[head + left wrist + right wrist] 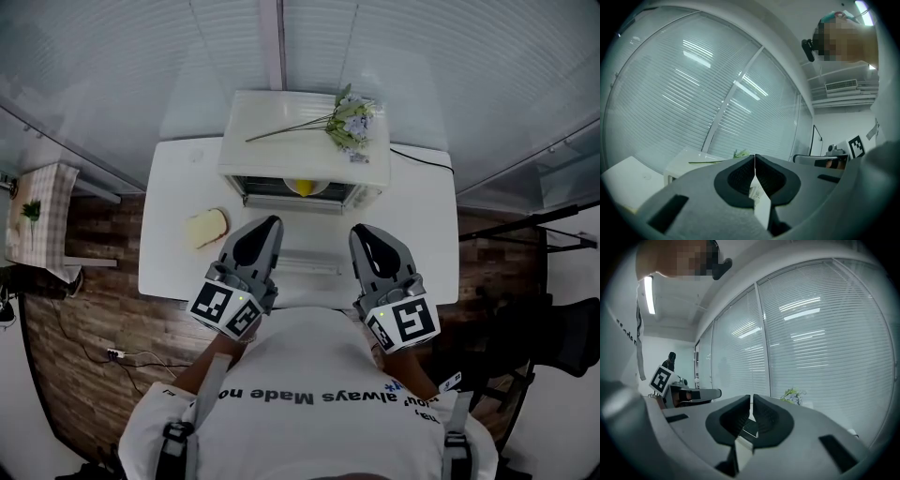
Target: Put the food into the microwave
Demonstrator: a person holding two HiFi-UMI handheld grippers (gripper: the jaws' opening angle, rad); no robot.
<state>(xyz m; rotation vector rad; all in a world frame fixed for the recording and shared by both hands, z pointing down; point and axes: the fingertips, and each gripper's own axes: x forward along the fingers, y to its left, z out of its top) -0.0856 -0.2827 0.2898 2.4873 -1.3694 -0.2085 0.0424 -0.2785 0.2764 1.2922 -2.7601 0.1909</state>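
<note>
A white microwave (281, 150) stands at the back of the white table (173, 262), its door (309, 251) folded down toward me. Something yellow (303, 187) on a white dish sits in its cavity. A pale yellow slice of food (207, 227) lies on the table to the left of the door. My left gripper (272, 225) hovers just right of the slice, jaws shut with nothing in them. My right gripper (360, 232) hangs over the door's right side, also shut and holding nothing. Both point upward, so the left gripper (754, 161) view shows only the microwave's (686, 161) top, and the right gripper (751, 401) view mostly blinds.
A flower sprig (349, 120) lies across the microwave's top, also showing as a flower sprig (740, 153) and as a flower sprig (794, 393). A black cable (422, 156) runs off the table's right back. Window blinds rise behind. A small checked table (37, 216) stands at left.
</note>
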